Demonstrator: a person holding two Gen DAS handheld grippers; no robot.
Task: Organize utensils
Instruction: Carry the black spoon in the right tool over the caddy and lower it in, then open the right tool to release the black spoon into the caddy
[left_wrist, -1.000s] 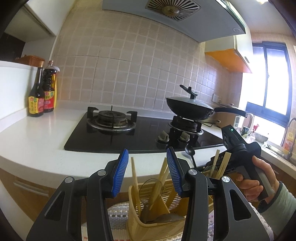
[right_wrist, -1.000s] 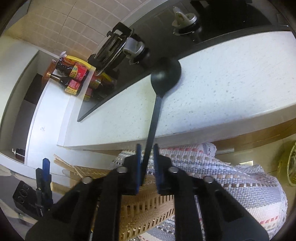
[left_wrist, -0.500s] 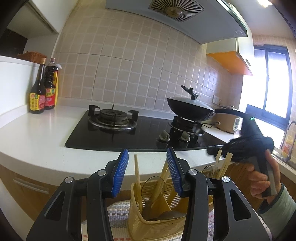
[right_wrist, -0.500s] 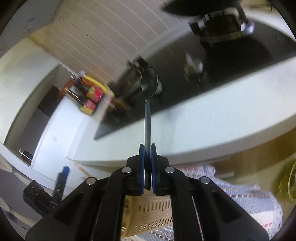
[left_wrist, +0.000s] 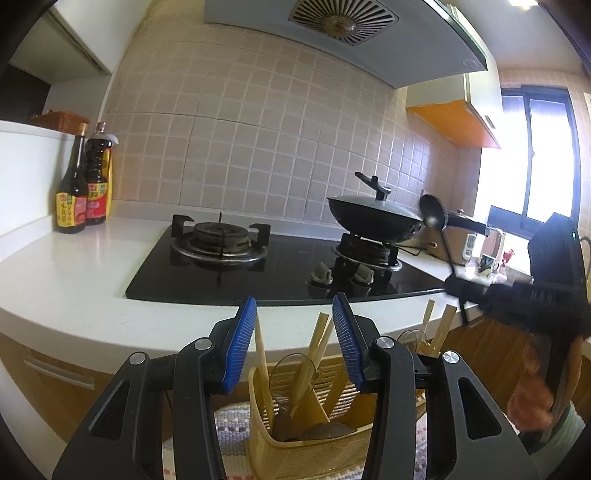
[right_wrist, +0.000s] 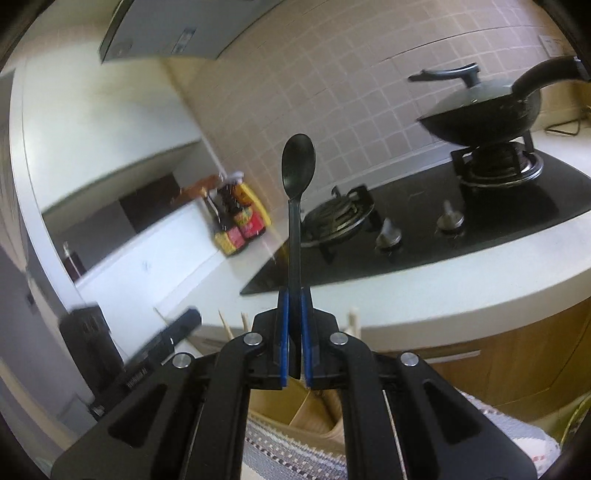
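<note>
In the left wrist view, my left gripper (left_wrist: 294, 332) hovers with its blue pads apart and nothing pressed between them. Just below and beyond it is a woven yellow utensil caddy (left_wrist: 306, 450) with wooden chopsticks (left_wrist: 262, 354) and a wire strainer in it. At the right, a hand holds my right gripper (left_wrist: 456, 286), which is shut on the handle of a black spoon (left_wrist: 433, 214). In the right wrist view the right gripper (right_wrist: 294, 299) clamps the spoon (right_wrist: 298, 162) so that the bowl points up and away, above the caddy (right_wrist: 291, 406). A left gripper finger (right_wrist: 173, 336) shows at the lower left.
A black gas hob (left_wrist: 288, 266) is set into the white counter (left_wrist: 74, 277). A lidded wok (left_wrist: 373, 218) sits on the right burner. Sauce bottles (left_wrist: 83, 192) stand at the back left and a rice cooker (left_wrist: 458, 240) at the right. A striped woven mat (left_wrist: 229, 424) lies under the caddy.
The right gripper has risen and rolled upright, lifting the spoon off the counter edge; the spoon's bowl now stands high by the wok. The left gripper has not moved.
</note>
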